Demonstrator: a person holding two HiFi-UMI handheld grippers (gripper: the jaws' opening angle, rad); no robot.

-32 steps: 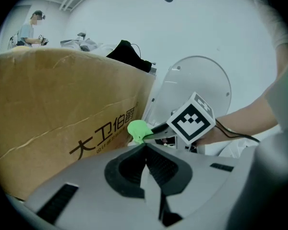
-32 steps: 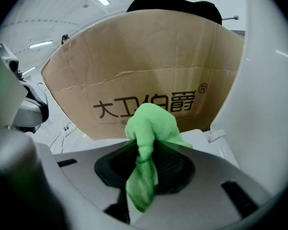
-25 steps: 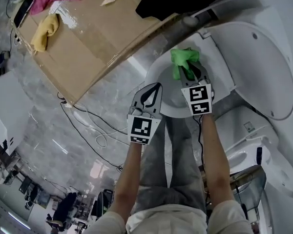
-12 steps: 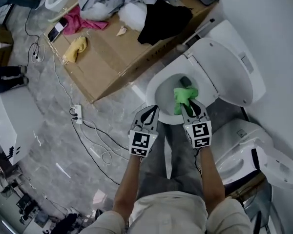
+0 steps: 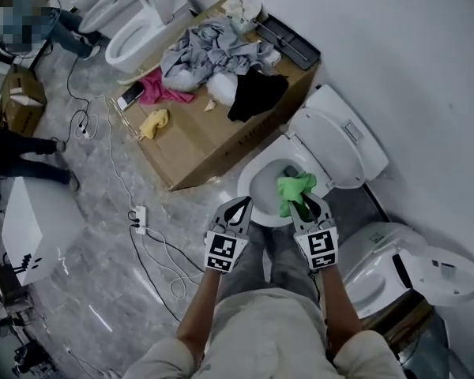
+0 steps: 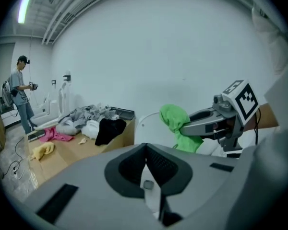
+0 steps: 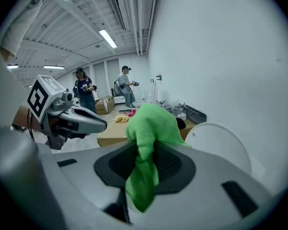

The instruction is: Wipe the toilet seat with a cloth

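Over the last second both tongs have drawn up and back from the bowl, and the head view now takes in much more of the room. The right gripper [image 7: 145, 163] is clamped on a bright green fuzzy cloth [image 7: 148, 124], which bunches above its jaws and hangs in a tail below them. The left gripper [image 6: 145, 146] has its jaws pressed together with nothing between them, and it is held level just beside the right one.

From above, the cloth [image 5: 295, 188] hangs over the near side of the white toilet seat [image 5: 247, 181] and is not pressed onto it. Behind the seat stands the raised white oval lid [image 5: 344, 152]. Further out lies a flat brown cardboard box [image 5: 193, 144] strewn with clothes.

The seat shows no streak or sheen, so how much has been wiped cannot be judged. With the cloth lifted off, wiping is paused or over.
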